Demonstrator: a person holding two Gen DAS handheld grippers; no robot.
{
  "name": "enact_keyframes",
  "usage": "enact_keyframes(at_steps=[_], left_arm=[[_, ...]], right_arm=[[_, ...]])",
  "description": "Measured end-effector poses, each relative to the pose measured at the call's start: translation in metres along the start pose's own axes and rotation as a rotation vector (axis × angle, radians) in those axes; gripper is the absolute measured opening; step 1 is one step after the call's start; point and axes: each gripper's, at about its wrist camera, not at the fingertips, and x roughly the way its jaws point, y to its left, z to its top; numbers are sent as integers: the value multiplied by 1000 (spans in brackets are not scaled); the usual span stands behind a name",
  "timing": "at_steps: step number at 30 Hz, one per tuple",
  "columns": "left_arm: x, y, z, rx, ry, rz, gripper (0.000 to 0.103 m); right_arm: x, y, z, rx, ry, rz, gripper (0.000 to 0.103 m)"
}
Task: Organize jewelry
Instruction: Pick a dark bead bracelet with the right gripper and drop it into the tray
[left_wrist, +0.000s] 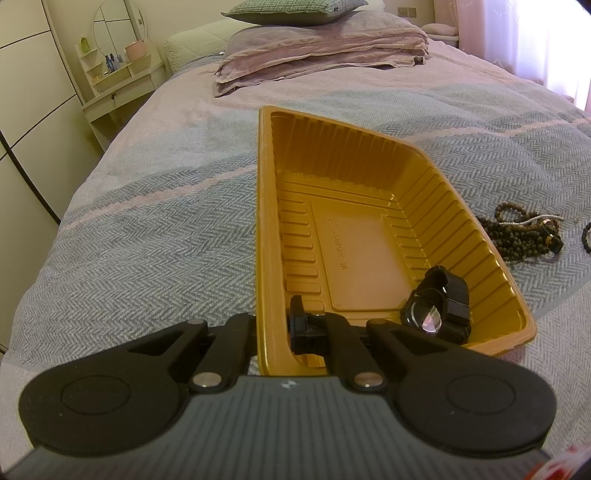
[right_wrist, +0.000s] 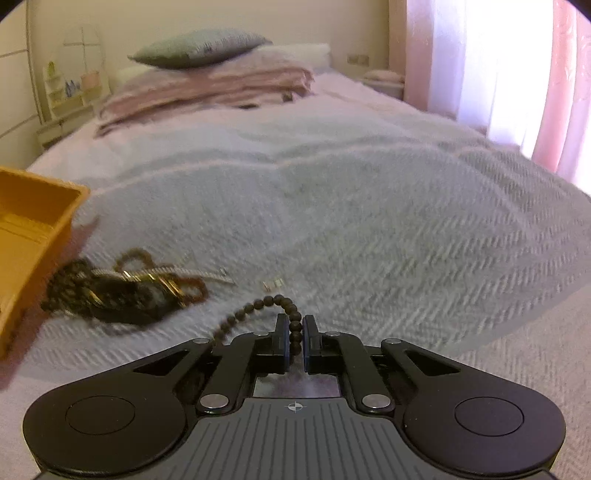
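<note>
While the left gripper (left_wrist: 271, 328), jaws clamped on the near wall of the gold tray (left_wrist: 264, 221) at lower centre, apparently steadies it, the right gripper (right_wrist: 294, 330) pinches the dark bead bracelet (right_wrist: 258, 304) at lower centre on the bedspread (right_wrist: 369, 221), presumably for transfer.

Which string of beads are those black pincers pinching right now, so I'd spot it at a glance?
On the bed's grey herringbone blanket, right of the yellow tray, lies a tangled jewelry pile. The dark bead bracelet lies apart, nearer the camera, a single strand curving up between the right gripper's shut fingers.
</note>
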Motion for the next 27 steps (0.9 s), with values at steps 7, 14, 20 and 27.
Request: enact_keyframes(at_steps=[7,14,20,27], left_arm=[[1,0,-1,-3,0,-2,3],[1,1,-1,-6,0,-4,3],[1,1,-2,-6,1,-6,3],[1,1,-2,-7,-1,-6,3]], right_arm=[[-29,28,28,-34,-102,112,7],[-39,89,52,-95,-154,308,7],[-35,150,61,-145,-133,512,7],[-16,195,59,-195,-90,594,7]])
